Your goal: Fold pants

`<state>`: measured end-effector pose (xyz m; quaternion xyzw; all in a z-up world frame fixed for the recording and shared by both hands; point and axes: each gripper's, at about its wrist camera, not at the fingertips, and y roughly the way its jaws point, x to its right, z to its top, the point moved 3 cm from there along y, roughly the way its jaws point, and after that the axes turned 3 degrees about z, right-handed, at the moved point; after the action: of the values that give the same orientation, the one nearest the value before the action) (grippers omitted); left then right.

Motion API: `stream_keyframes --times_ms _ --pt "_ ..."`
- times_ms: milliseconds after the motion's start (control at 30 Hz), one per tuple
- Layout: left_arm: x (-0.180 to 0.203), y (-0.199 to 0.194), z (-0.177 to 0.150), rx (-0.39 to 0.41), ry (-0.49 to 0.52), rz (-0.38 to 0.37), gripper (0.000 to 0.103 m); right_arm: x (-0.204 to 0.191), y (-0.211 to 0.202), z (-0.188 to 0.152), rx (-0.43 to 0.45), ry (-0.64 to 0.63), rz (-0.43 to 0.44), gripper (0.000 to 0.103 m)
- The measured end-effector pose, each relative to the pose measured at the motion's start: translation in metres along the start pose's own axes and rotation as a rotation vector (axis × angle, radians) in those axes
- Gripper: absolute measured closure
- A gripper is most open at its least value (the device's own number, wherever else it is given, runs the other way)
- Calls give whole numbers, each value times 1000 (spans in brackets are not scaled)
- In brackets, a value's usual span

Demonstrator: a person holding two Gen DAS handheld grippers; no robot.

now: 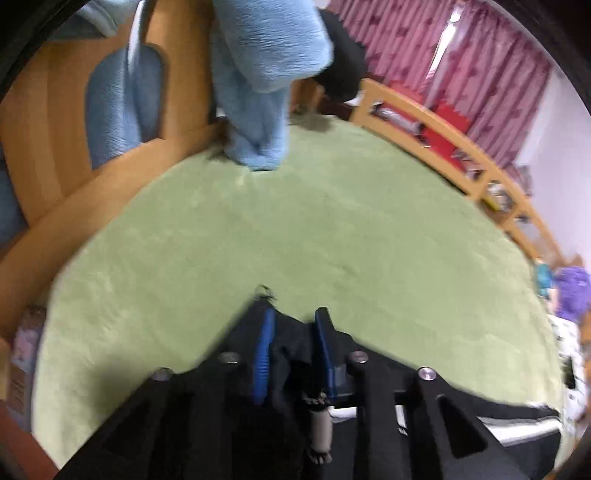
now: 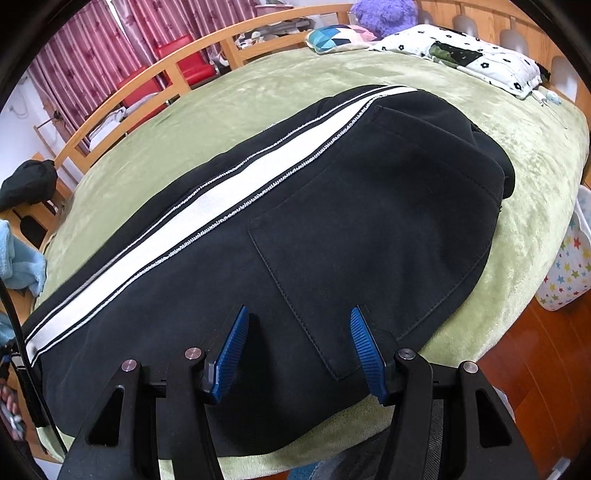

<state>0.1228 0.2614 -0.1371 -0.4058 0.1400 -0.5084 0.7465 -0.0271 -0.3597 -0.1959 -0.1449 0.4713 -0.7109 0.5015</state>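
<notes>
Black pants (image 2: 332, 206) with a white side stripe (image 2: 229, 199) lie spread flat on a green blanket (image 2: 535, 155) covering the bed; the stripe runs from lower left to upper right in the right wrist view, and a patch pocket (image 2: 376, 240) faces up; the wide end of the pants points toward the pillows, near a white flower-print pillow (image 2: 480, 55) but apart from it.

Right tongs (image 2: 299, 328): blue pads (image 2: 232, 350) well apart, nothing between them; they hang just above the near part of the pants, with the pocket's lower corner lying between the two pads (whether the pads touch the cloth I cannot tell).

Left tongs (image 1: 291, 325): blue pads (image 1: 264, 350) drawn close with a bunch of black cloth (image 1: 291, 354) pinched between them; more of the pants trails off to the right in that view, stripe showing at the lower right; the green blanket (image 1: 332, 221) stretches out bare ahead of these tongs.

Surroundings: wooden bed rail (image 2: 147, 92) along the far side; pink curtains (image 1: 461, 66) behind it; light blue fleece garment (image 1: 258, 74) draped at the bed's end in the left wrist view; purple plush toy (image 2: 384, 14) by the headboard; star-print bag (image 2: 569, 266) standing on the wooden floor (image 2: 535, 369) beside the bed.
</notes>
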Motion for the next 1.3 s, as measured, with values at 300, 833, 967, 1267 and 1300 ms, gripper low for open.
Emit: stream_keyframes --times_ms 300,833,967,1267,1300 --pt "-11 -21 -27 -44 6 -156 36 -7 7 1 -12 -12 -21 46" --pt "-44 49 -41 -96 2 -73 95 -7 4 -4 -28 -11 -73 46" --pt "-52 28 -26 -27 -17 -98 97 0 -2 -5 -18 12 -80 46" --pt "-14 15 -46 -78 79 43 41 53 -32 9 60 80 -98 38" --pt "-8 7 -47 -62 90 40 39 69 -40 14 86 109 -102 35"
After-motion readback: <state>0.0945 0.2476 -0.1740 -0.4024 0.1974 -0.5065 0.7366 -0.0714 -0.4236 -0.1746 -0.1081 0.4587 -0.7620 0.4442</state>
